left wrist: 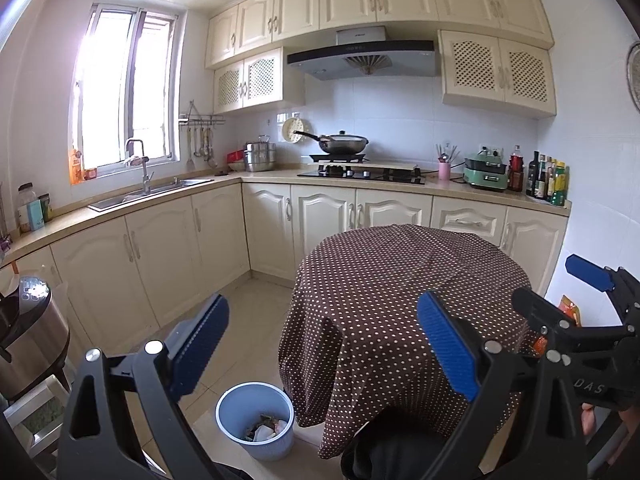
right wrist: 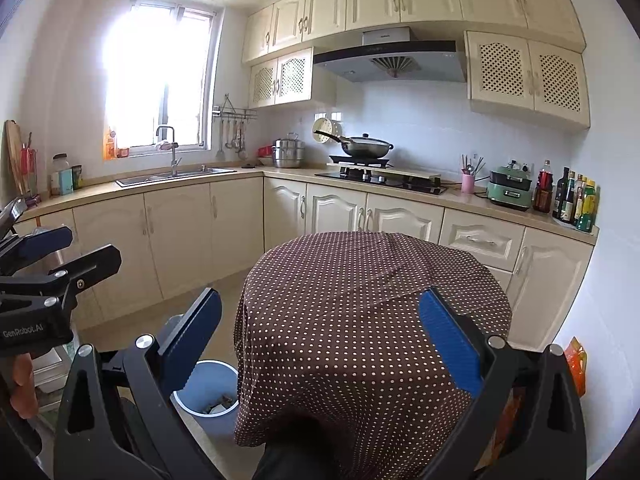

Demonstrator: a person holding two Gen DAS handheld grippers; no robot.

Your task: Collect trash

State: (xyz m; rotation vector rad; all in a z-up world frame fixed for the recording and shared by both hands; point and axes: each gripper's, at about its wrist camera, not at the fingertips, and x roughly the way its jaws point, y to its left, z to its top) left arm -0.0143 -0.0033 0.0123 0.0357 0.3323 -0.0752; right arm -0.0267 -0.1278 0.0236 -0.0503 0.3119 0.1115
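Observation:
A light blue trash bin [left wrist: 256,420] stands on the floor left of a round table, with crumpled wrappers and paper inside; the right wrist view shows it [right wrist: 208,388] partly behind my left finger. The table wears a brown polka-dot cloth [left wrist: 408,292], also seen in the right wrist view [right wrist: 360,312], and its top is bare. My left gripper [left wrist: 324,344] is open and empty, held above the table's near edge and the bin. My right gripper [right wrist: 320,344] is open and empty over the table's near side. The right gripper shows at the right edge of the left wrist view [left wrist: 588,304].
An L-shaped counter with cream cabinets [left wrist: 168,248] runs left and behind, carrying a sink [left wrist: 152,194], a stove with a wok [left wrist: 344,144] and bottles [left wrist: 548,180]. A steel cooker [left wrist: 28,340] stands at the left. An orange packet [right wrist: 576,364] sits by the right wall.

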